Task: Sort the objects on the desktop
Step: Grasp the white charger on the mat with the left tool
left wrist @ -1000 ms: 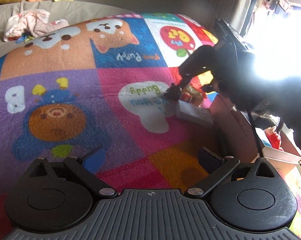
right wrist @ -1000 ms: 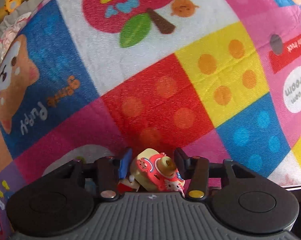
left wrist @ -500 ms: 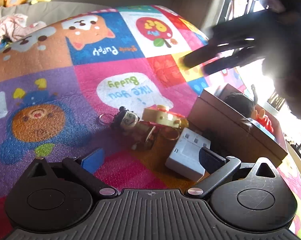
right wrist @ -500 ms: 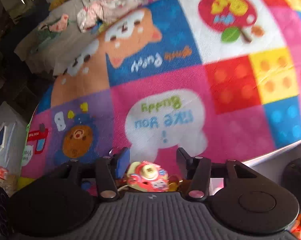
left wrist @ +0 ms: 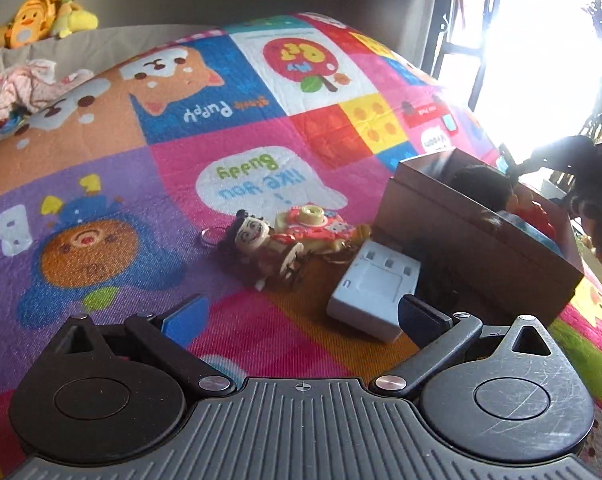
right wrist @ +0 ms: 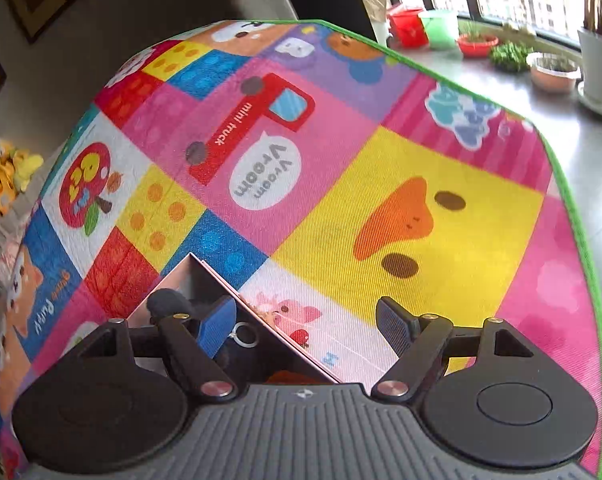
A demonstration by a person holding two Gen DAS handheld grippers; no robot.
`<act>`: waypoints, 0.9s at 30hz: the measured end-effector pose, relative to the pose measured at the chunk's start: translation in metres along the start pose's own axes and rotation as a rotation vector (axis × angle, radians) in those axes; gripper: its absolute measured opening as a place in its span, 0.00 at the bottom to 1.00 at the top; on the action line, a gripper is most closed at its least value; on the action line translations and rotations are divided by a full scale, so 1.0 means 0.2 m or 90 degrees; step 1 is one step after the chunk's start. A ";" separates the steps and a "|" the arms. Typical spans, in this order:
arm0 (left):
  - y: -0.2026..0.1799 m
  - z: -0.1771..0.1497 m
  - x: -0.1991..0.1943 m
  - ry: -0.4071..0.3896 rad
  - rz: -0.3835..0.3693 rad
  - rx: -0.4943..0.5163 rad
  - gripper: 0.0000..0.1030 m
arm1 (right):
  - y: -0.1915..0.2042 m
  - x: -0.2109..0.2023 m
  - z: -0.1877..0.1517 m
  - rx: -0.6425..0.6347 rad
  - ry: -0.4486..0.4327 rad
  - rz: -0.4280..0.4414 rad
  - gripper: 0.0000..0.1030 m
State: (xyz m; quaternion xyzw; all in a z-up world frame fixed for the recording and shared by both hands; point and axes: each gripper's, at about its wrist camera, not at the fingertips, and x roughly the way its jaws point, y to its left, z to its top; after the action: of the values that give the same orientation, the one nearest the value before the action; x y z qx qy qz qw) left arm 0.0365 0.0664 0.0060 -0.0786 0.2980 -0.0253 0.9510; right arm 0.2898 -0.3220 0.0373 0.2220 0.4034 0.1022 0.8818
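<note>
While both grippers, left (left wrist: 301,316) and right (right wrist: 307,320), stand apart and hold nothing, the toy camera (left wrist: 315,226) lies beside the brown box (left wrist: 481,236).

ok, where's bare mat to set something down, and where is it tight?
Free: the purple bear square left of the keychain pile, and the yellow patch beyond the right gripper. Crowded: the pile, white charger and brown box sit packed together.
</note>
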 end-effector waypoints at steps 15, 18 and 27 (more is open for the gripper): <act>-0.03 -0.04 -0.04 0.003 0.036 0.011 1.00 | 0.37 -0.31 -0.49 -0.162 -0.082 0.113 0.97; -0.05 -0.03 -0.02 0.014 0.043 0.026 1.00 | 0.52 -0.46 -0.56 -0.279 -0.156 0.113 0.97; -0.13 0.03 0.09 0.031 0.051 0.112 0.97 | 0.61 -0.66 -0.82 -0.455 -0.185 0.102 0.97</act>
State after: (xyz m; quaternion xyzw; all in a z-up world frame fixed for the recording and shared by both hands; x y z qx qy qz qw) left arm 0.0544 0.0401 0.0051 0.0177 0.3208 -0.0153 0.9468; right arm 0.0793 -0.2109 0.0888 -0.0556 0.1951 0.2725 0.9405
